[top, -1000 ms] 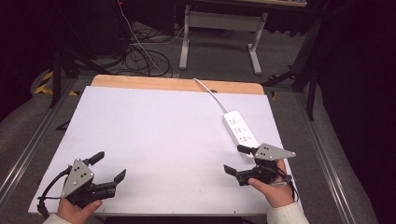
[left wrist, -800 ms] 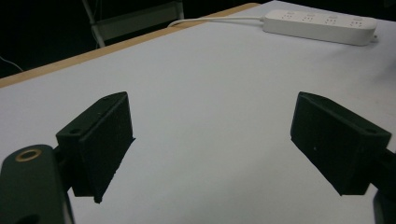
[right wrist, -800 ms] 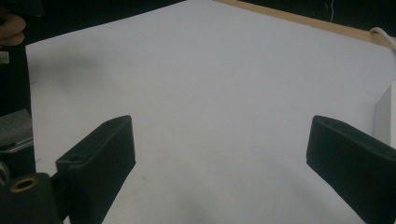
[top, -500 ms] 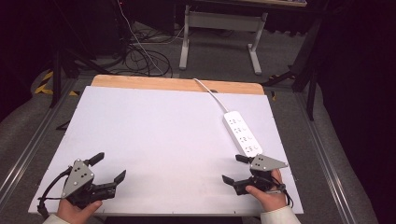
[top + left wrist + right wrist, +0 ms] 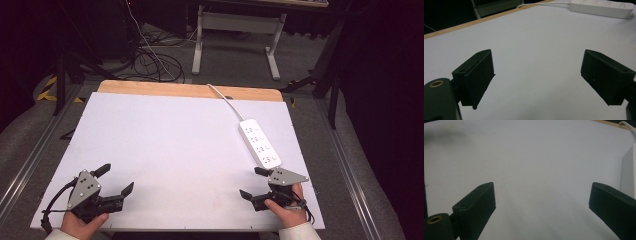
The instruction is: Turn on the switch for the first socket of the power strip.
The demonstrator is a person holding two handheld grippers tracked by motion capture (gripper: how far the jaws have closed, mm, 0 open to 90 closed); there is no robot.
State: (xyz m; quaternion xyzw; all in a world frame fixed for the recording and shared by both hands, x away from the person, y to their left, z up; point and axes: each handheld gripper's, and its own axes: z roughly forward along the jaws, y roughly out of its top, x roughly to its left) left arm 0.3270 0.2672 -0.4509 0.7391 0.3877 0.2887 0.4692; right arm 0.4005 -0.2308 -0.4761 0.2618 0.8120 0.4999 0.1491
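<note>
High view: both sets of fingers are standing wide apart and gripping nothing, the left gripper (image 5: 116,180) resting at lower left, the right gripper (image 5: 253,183) at lower right, apparently poised to start. A white power strip (image 5: 259,143) is lying just beyond the right gripper, its cord (image 5: 226,99) running toward the worktop's (image 5: 165,135) wooden upper edge. Cables (image 5: 150,62) and a desk frame (image 5: 235,25) are crowding the dark floor at upper frame.

1. White tabletop (image 5: 175,150) with a wooden far edge (image 5: 190,90).
2. Grey carpeted floor (image 5: 240,65), dimly lit.
3. Tangled black cables (image 5: 150,62) on the floor.
4. White-framed desk legs (image 5: 235,40) beyond the table.
</note>
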